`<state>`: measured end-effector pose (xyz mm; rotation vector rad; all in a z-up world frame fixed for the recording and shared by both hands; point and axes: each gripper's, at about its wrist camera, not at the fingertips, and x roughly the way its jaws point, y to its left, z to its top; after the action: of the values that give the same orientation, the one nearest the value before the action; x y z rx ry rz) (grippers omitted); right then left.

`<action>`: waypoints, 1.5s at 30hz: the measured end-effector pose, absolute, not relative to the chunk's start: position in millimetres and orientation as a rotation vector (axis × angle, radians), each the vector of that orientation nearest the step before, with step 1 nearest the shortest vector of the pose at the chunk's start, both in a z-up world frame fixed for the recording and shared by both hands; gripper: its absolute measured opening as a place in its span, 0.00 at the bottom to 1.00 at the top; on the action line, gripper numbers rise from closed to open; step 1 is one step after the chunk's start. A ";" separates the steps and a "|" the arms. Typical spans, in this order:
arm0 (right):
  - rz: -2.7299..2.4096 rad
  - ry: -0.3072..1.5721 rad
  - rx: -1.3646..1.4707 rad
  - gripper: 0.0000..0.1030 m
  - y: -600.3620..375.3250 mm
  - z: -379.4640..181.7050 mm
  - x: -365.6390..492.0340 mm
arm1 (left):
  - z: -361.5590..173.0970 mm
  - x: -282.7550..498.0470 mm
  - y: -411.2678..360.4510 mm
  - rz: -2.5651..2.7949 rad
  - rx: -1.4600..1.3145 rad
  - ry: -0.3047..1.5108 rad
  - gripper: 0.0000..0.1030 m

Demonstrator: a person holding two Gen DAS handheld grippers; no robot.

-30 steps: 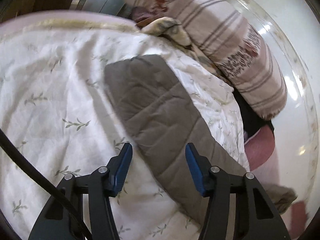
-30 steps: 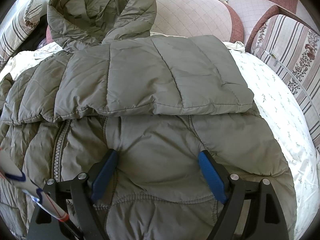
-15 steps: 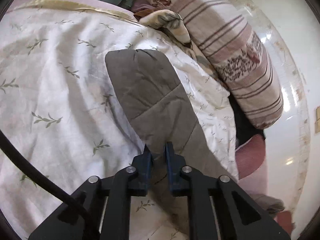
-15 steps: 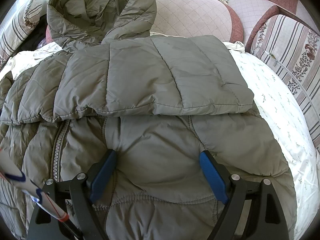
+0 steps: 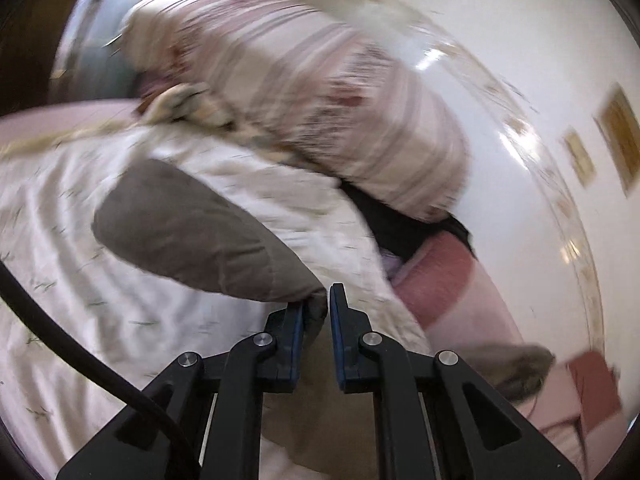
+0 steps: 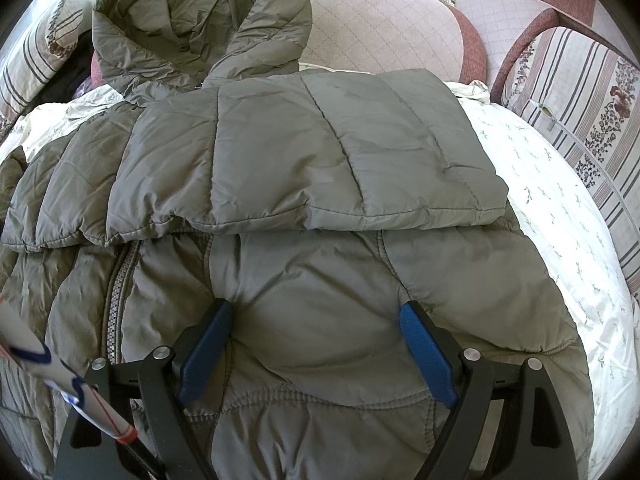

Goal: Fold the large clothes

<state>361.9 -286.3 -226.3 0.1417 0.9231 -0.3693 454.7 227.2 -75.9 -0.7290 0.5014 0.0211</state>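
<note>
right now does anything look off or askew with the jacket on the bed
Nothing damaged or spilled. The jacket lies flat with one sleeve folded across its chest. The other sleeve is pinched in the left gripper, part of the fold rather than a fault.

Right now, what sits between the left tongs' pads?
A pinched fold of the grey jacket sleeve fills the left tongs, seen in the left wrist view.

A bed (image 6: pixel 560 216) with a white leaf-print sheet (image 5: pixel 80 288) lies ahead of the jaws. Beyond them stands a quilted pink headboard (image 6: pixel 372 28); striped floral cushions (image 6: pixel 580 92) sit to their right. In the blurred left wrist view, a striped bolster (image 5: pixel 312 92) lies ahead, and a glossy white floor (image 5: pixel 520 92) reflects bright daylight to the right.
</note>
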 end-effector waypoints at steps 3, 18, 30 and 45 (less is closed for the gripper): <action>-0.369 0.927 0.149 0.87 -287.2 -225.0 362.2 | -51.9 451.5 185.0 -0.061 -0.640 0.482 0.11; -0.463 0.759 0.263 0.87 -319.5 -175.8 335.3 | -72.2 422.8 -72.4 -0.489 -0.221 0.660 0.12; -0.332 0.603 0.617 0.87 -376.1 -157.0 312.6 | -139.5 423.6 -155.9 -0.506 0.008 0.895 0.22; 0.095 0.629 0.946 0.43 -349.2 -206.8 361.6 | -87.6 370.1 -4.4 -0.023 -0.171 0.646 0.68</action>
<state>361.6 -349.2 -206.8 0.9460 0.6286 0.0954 370.1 -4.4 -87.6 -0.1709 0.6458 -0.0229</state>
